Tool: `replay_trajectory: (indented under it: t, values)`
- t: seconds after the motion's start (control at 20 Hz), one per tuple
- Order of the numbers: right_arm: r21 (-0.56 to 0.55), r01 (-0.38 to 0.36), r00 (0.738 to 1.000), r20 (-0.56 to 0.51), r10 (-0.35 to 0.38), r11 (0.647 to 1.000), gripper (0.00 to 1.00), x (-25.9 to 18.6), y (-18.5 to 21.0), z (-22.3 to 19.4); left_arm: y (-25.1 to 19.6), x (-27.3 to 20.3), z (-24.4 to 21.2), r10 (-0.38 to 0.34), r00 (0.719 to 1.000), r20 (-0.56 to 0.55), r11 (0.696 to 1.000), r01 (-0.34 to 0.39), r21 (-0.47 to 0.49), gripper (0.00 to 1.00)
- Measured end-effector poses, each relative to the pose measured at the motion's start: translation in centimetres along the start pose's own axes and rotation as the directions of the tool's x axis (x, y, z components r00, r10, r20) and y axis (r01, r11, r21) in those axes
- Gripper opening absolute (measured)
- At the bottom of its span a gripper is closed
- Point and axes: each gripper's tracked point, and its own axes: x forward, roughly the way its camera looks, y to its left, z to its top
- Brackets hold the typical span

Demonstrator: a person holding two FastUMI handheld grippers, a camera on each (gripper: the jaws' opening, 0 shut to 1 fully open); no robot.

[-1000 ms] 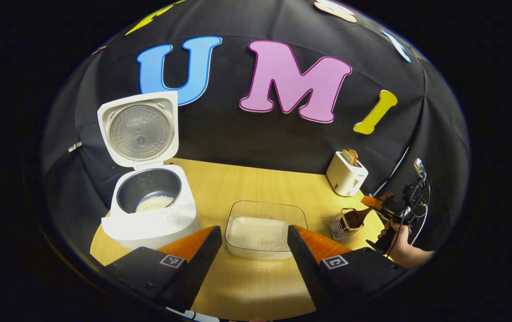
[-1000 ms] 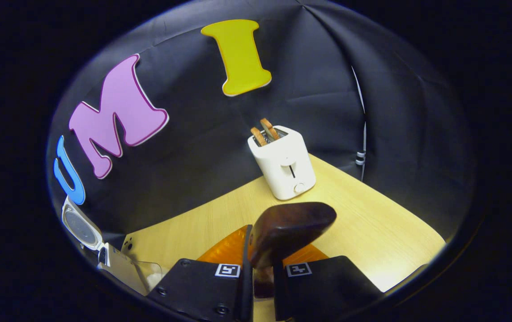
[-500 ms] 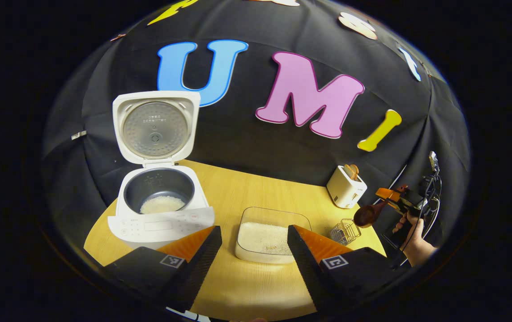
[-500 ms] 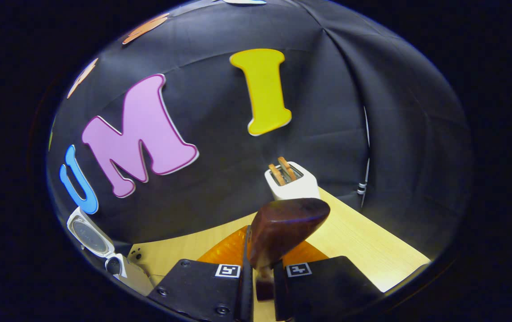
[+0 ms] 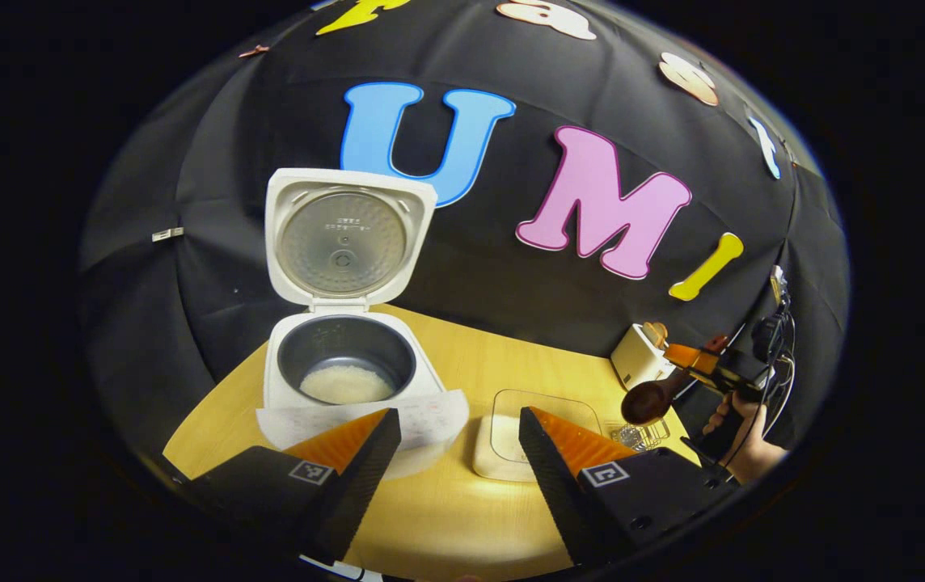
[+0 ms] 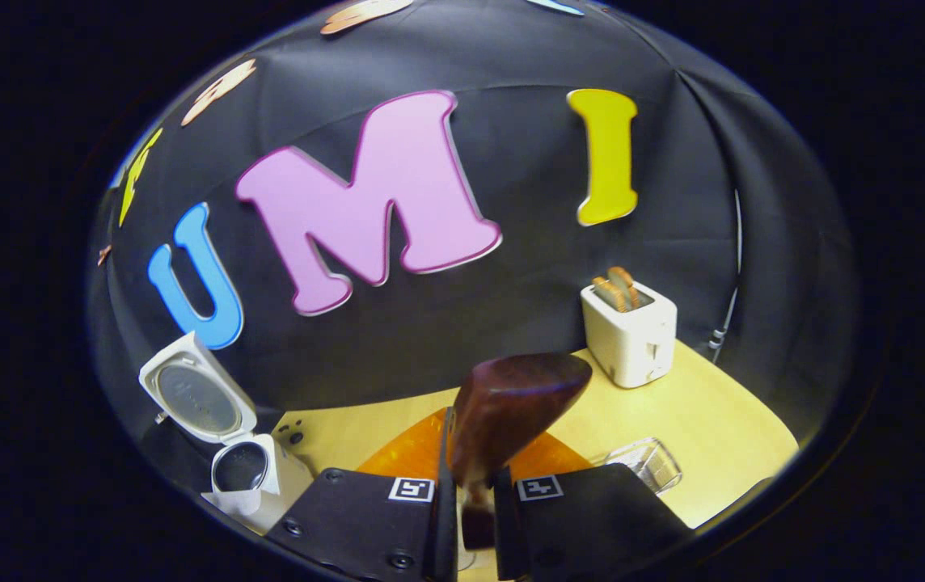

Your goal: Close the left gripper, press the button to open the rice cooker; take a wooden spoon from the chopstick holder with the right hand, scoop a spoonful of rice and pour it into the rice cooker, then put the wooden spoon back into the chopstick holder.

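Lifted clear of the wire chopstick holder (image 5: 640,435) since a second ago, the dark wooden spoon (image 6: 511,412) now hangs above it, handle pinched between the closed fingers of the right gripper (image 6: 469,505). Left of the holder on the pale wood table (image 5: 446,517) stand the clear rice tub (image 5: 511,436) and the white rice cooker (image 5: 341,364), lid up, grains in its dark pot. Behind the holder sits a white toaster (image 6: 628,331). The left gripper (image 5: 459,440) hovers wide open and empty. A hand (image 5: 741,449) grips the right tool, seen in the left gripper view.

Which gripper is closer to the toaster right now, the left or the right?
Right. The right gripper, shut on the wooden spoon, hangs in the air just beside the toaster. The left gripper sits back near the table's front edge, facing the rice cooker.
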Motion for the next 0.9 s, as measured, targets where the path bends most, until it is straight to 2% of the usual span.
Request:
replay_trajectory:
  t: [0.05,0.3,0.7,0.9]
  values:
    - [-0.011,-0.011,1.0,-0.009,0.011,1.0,0.22,0.4,1.1,-1.0,0.8,-0.1,0.0,0.003,1.0,-0.004,1.0,-0.003,-0.002,0.95]
    - [-0.08,-0.034,0.998,-0.048,0.03,0.996,0.22,2.0,4.8,-6.2,3.1,-0.4,0.2,-0.004,1.0,-0.019,1.0,0.004,0.001,0.95]
    - [-0.248,0.04,0.989,-0.126,-0.073,0.968,0.23,4.6,3.9,-13.6,5.7,-0.6,-0.3,-0.001,0.999,-0.046,1.0,0.002,0.005,0.95]
    - [-0.176,0.033,0.97,-0.233,-0.075,0.984,0.23,4.1,4.3,-17.7,7.4,-0.7,-0.5,0.019,0.999,-0.051,1.0,-0.02,-0.019,0.95]
